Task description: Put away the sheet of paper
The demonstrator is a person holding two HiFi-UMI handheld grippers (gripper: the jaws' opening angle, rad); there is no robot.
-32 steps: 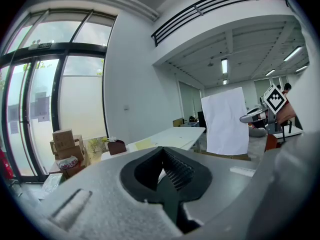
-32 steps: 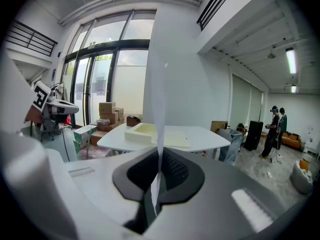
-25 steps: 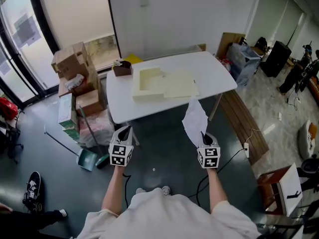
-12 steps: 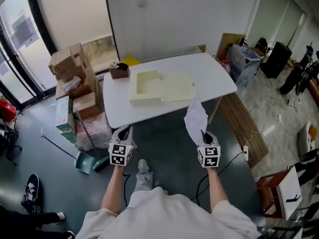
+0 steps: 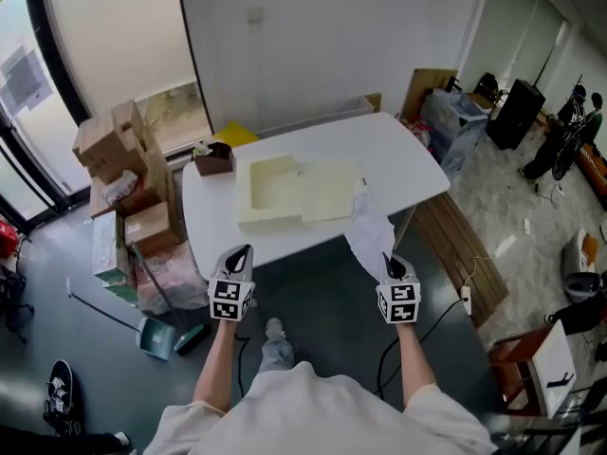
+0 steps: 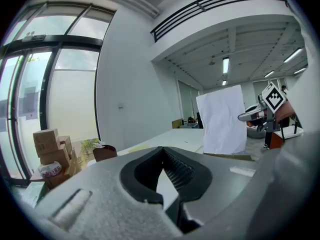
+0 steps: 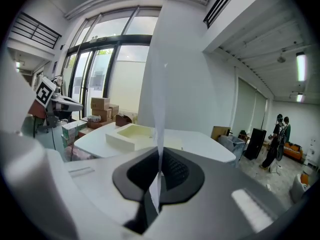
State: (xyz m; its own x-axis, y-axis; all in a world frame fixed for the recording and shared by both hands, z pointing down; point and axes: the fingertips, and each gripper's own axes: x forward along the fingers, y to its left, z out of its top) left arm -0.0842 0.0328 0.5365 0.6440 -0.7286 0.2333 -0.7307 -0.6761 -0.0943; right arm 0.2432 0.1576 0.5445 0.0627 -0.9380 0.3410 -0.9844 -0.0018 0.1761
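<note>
A white sheet of paper (image 5: 370, 227) stands upright out of my right gripper (image 5: 387, 260), whose jaws are shut on its lower edge. The right gripper view has the paper (image 7: 159, 109) edge-on, rising from the closed pads of the right gripper (image 7: 161, 153). My left gripper (image 5: 241, 252) is level with it on the left, shut and holding nothing. In the left gripper view the sheet (image 6: 222, 119) hangs beyond the left gripper (image 6: 162, 151). Ahead is a white table (image 5: 408, 154) carrying a pale yellow open box (image 5: 285, 192) with its flat lid (image 5: 332, 190).
A small brown box (image 5: 213, 157) sits at the table's far left corner. Stacked cardboard boxes (image 5: 114, 154) and a green dustpan (image 5: 156, 337) lie left of the table. Wooden boards (image 5: 465, 240) and a cable run along the floor on the right. People (image 7: 280, 139) stand far right.
The table and its yellow box have come closer and shifted left in the head view. Both grippers keep their pose, and the paper stays in the right one.
</note>
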